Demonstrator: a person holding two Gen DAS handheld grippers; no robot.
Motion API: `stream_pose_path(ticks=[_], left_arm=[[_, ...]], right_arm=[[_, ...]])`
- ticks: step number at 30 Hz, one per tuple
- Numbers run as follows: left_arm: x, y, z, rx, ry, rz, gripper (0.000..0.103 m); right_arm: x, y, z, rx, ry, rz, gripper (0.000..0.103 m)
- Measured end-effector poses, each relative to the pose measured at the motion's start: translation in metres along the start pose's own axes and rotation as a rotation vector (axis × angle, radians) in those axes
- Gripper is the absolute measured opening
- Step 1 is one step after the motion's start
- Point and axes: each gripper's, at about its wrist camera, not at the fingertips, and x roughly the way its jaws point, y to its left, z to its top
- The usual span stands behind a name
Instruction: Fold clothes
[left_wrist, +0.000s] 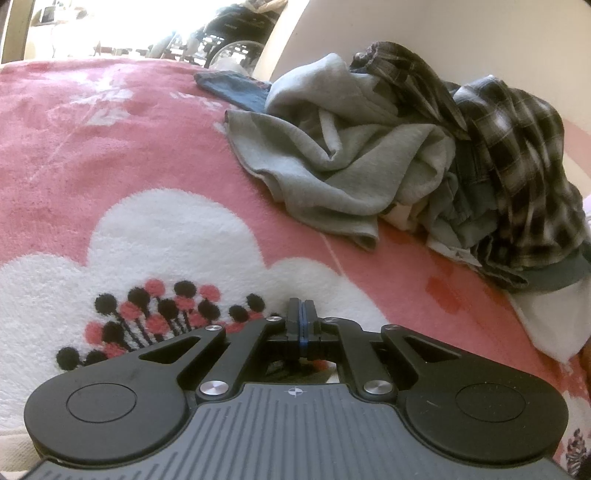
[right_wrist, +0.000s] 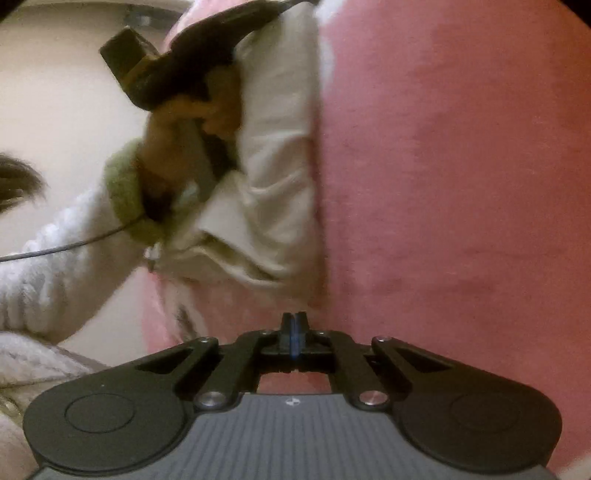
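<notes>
A heap of unfolded clothes lies at the right in the left wrist view: a grey sweatshirt (left_wrist: 351, 155), a dark plaid shirt (left_wrist: 517, 147) and a blue piece (left_wrist: 236, 86) behind them. A white garment (left_wrist: 543, 325) shows at the lower right. My left gripper (left_wrist: 302, 306) is shut with nothing between its pads, low over the blanket's white flower. My right gripper (right_wrist: 294, 318) is also shut and empty, over plain pink blanket. Left of it lies a cream garment (right_wrist: 273, 166), with the person's left hand (right_wrist: 173, 147) and its black tool body (right_wrist: 207, 40) beside it.
A pink fleece blanket (left_wrist: 147, 147) with white flowers covers the bed. A pale wall (left_wrist: 443, 29) rises behind the clothes heap. A white fuzzy sleeve with a green cuff (right_wrist: 122, 192) and a thin cable cross the left of the right wrist view.
</notes>
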Motion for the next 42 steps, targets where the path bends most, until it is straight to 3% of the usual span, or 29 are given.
stream_pose_path(ticks=[4,5,7,8,9,13,15,17,20,22,25,29,31,34,39,41,42], left_arm=[[0.0,0.001,0.0,-0.006,0.0,-0.003,0.004],[0.0,0.0,0.0,-0.004,0.0,-0.001,0.004],[0.0,0.0,0.0,-0.003,0.002,0.002,0.004],[0.0,-0.001,0.0,-0.002,0.003,0.003,0.004],[0.0,-0.001,0.001,0.0,0.004,0.005,0.004],[-0.005,0.0,0.006,-0.007,0.014,-0.003,0.004],[-0.014,-0.001,0.013,0.003,0.022,-0.007,0.008],[-0.029,-0.003,0.021,0.023,0.019,-0.006,0.022],[-0.069,-0.012,0.036,0.076,0.032,-0.051,0.025],[-0.098,-0.023,0.039,0.153,0.104,-0.072,0.031],[-0.133,-0.038,0.023,0.288,0.276,-0.064,0.035],[-0.177,-0.036,-0.036,0.383,0.488,0.041,0.035],[-0.201,-0.027,-0.068,0.38,0.537,0.084,0.035],[-0.234,-0.016,-0.097,0.317,0.506,0.131,0.036],[-0.265,0.002,-0.11,0.115,0.297,0.175,0.036],[-0.27,0.007,-0.109,0.071,0.214,0.177,0.036],[-0.271,0.009,-0.11,0.061,0.188,0.177,0.036]], right_arm=[[-0.041,0.0,0.031,0.042,-0.224,0.011,0.003],[-0.037,0.002,0.037,0.042,-0.225,0.007,0.005],[-0.028,0.007,0.047,0.041,-0.22,-0.001,0.02],[-0.024,0.009,0.052,0.04,-0.217,-0.004,0.036],[-0.019,0.011,0.057,0.04,-0.214,-0.008,0.042],[0.006,0.0,0.044,0.087,-0.109,0.05,0.042],[0.005,-0.003,0.03,0.097,-0.116,0.051,0.042],[0.0,-0.008,0.021,0.123,-0.129,0.054,0.042],[-0.012,-0.012,0.021,0.154,-0.185,0.054,0.042],[-0.012,-0.01,0.026,0.147,-0.211,0.055,0.042],[-0.007,-0.006,0.034,0.139,-0.238,0.054,0.042],[0.004,-0.011,0.043,0.141,-0.217,0.062,0.042],[0.007,-0.012,0.042,0.143,-0.204,0.077,0.042],[0.009,-0.017,0.039,0.158,-0.188,0.094,0.042],[0.014,-0.025,0.042,0.219,-0.182,0.131,0.04],[0.012,-0.02,0.041,0.185,-0.191,0.106,0.034],[0.011,-0.017,0.04,0.167,-0.196,0.093,0.025]])
